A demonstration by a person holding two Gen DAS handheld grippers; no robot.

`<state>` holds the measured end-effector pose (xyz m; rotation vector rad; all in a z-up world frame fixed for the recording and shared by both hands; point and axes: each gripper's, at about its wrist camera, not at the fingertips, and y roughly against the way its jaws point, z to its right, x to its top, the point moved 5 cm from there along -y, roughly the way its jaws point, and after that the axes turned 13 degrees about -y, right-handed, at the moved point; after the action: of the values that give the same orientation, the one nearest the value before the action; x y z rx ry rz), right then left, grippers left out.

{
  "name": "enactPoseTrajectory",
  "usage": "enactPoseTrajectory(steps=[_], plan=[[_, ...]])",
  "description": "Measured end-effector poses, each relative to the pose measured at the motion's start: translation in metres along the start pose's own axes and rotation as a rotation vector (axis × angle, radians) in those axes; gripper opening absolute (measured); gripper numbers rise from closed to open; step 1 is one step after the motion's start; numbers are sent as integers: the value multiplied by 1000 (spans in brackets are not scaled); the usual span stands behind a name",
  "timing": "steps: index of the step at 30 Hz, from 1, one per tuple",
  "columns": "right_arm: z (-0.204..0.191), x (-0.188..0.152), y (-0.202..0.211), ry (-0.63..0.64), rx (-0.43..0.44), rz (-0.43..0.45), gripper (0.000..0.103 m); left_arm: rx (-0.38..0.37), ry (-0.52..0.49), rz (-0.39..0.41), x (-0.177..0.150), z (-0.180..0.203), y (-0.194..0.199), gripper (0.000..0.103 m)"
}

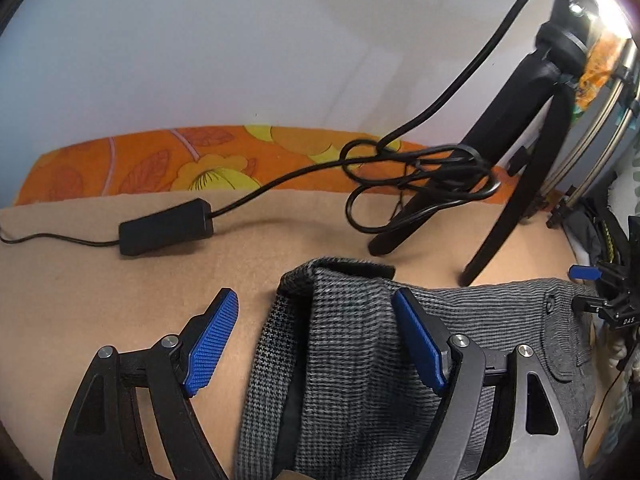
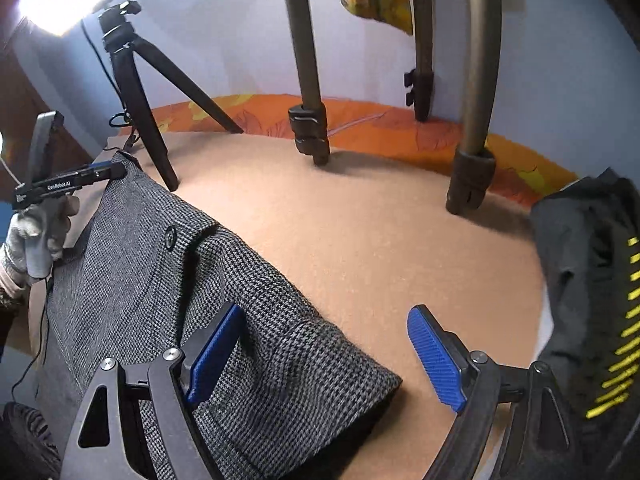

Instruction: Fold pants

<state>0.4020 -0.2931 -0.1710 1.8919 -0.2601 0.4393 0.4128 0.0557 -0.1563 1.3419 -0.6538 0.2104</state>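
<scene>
Both tools spread wide over the grey pants

The pants (image 1: pixel 360 360) lie flat on the tan surface (image 1: pixel 100 280), between the left tool (image 1: pixel 316 336) fingers and under the right tool (image 2: pixel 324 344); soft, limp weave, best pinched at corners

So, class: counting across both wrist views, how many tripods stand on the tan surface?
2. A small black tripod stands near the pants' far end; a larger grey-legged tripod stands toward the wall. Others may be out of view.
</scene>
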Motion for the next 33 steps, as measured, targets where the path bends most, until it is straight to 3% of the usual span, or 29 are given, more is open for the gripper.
enactPoseTrajectory(steps=[7,10,11,13,15,21,33], plan=[[-3,2,-11,4,15,-25,86,-4,4,1,0,-1,-11,79],[-7,1,-11,21,20,-23,79,-8,-22,16,0,2,-11,61],[-10,0,-12,25,26,-26,74,-16,-36,20,1,9,-11,48],[-13,-3,-9,34,41,-34,65,3,-62,22,2,15,-11,43],[-16,-5,-9,42,54,-44,44,5,-79,26,2,19,-10,33],[-26,-10,-4,57,51,-39,15,4,-123,55,5,26,4,19],[-55,-18,67,127,24,96,9,-5,-136,190,1,40,77,14]])
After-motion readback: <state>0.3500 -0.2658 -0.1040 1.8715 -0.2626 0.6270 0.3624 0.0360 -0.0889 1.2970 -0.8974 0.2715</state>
